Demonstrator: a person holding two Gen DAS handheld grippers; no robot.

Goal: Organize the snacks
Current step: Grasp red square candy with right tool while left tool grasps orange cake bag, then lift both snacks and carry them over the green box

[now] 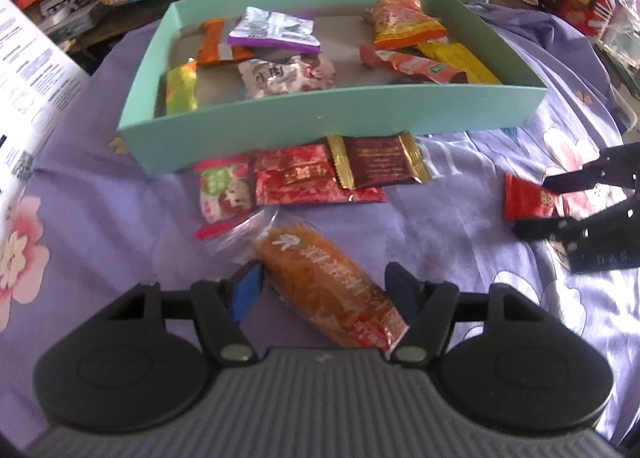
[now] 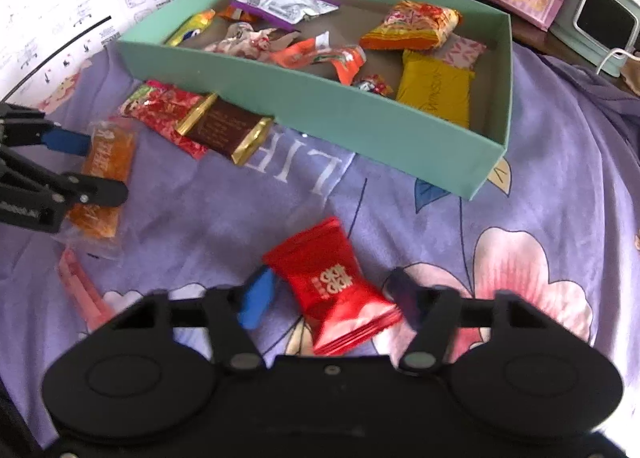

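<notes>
While both claws straddle snacks on the purple floral bedsheet (image 2: 560, 185), neither seems to pinch yet: the left claw (image 1: 326, 290) flanks an orange pastry packet (image 1: 332, 290), the right claw (image 2: 332, 294) a red candy packet (image 2: 336, 286), near the teal box (image 1: 332, 117).

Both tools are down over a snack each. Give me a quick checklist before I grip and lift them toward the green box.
1. Orange snack pack lies between the left tool fingers: ok.
2. Red candy packet lies between the right tool fingers: ok.
3. Left pads pressing on the pack: not ok, a gap shows on the right finger's side.
4. Right pads pressing on the packet: not ok, gaps on both sides.
5. Green box has bare floor left: ok.
6. Neighbouring packets clear of both tools: ok.
</notes>
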